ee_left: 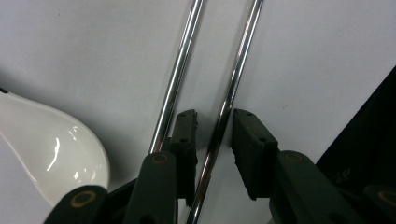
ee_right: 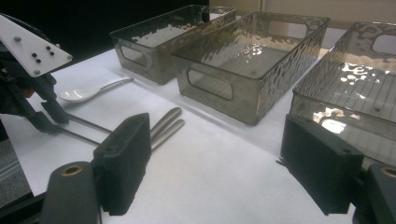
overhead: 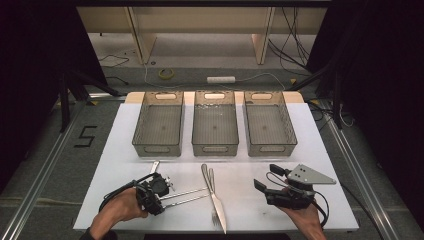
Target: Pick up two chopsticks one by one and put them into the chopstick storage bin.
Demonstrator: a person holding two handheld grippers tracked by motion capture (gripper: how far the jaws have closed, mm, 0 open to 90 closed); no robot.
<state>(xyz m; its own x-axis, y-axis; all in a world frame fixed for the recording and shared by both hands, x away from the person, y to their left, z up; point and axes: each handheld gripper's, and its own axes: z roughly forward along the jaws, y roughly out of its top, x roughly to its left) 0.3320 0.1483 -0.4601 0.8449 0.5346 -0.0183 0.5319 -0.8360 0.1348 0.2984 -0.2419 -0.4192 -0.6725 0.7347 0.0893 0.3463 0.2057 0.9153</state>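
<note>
White counter (overhead: pixel 300 150) carries three clear ribbed plastic bins (overhead: pixel 215 131) in a row at the back. Left hand-held gripper (ee_left: pixel 215 135) sits low, jaws narrow, straddling one of two thin shiny metal chopsticks (ee_left: pixel 233 79), pads not pressing; glossy white ceramic spoon (ee_left: pixel 51 149) just beside. Right hand-held gripper (ee_right: pixel 215 163) wide, empty, near the bins.

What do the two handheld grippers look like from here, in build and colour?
Both are black, with blocky ridged pads. The left gripper trails a black cable past the wrist. The right gripper carries a grey three-cornered plate with small dark holes, and has a looping black cable.
</note>
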